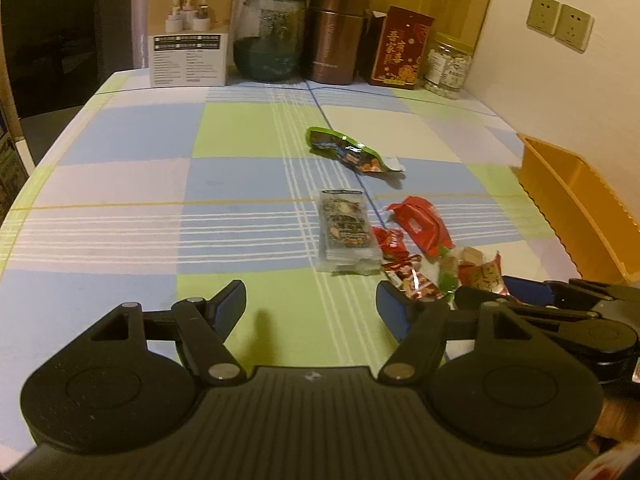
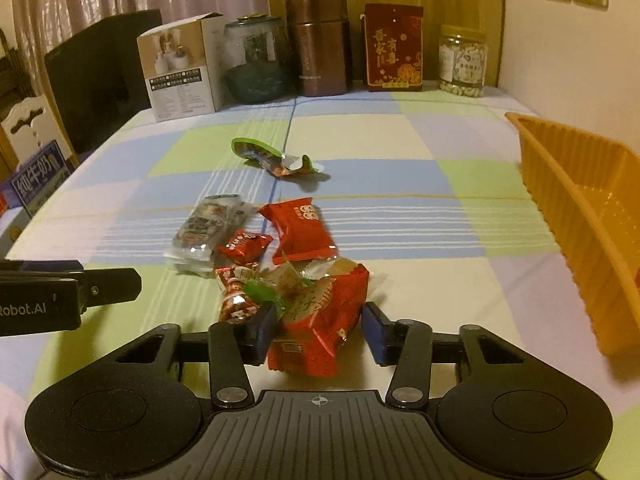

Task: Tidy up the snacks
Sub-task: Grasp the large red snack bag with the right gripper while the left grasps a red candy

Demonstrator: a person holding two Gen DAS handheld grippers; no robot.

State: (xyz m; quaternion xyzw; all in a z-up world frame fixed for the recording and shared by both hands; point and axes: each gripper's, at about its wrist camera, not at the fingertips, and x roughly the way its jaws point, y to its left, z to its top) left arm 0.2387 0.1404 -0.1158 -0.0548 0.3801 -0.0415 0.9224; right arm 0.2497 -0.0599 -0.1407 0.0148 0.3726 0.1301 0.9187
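Note:
My right gripper point(image 2: 320, 328) straddles a red snack packet point(image 2: 316, 316) at the near end of a snack pile. Its left pad touches the packet, while a thin gap shows at the right pad. Just beyond lie small red candies point(image 2: 244, 246), another red packet point(image 2: 300, 228), a clear nut-bar packet point(image 2: 208, 228) and a green packet point(image 2: 272, 158). My left gripper point(image 1: 312, 304) stands open over the checked tablecloth, with nothing between its fingers and the pile point(image 1: 420, 264) to its right. The orange basket point(image 2: 580, 220) sits at the right edge.
Along the back wall stand a white box point(image 1: 190, 32), a glass jar point(image 1: 272, 36), a brown flask point(image 1: 334, 32), a red box point(image 1: 398, 50) and a jar of nuts point(image 1: 446, 66). A dark monitor point(image 1: 48, 40) and the table edge are at the left.

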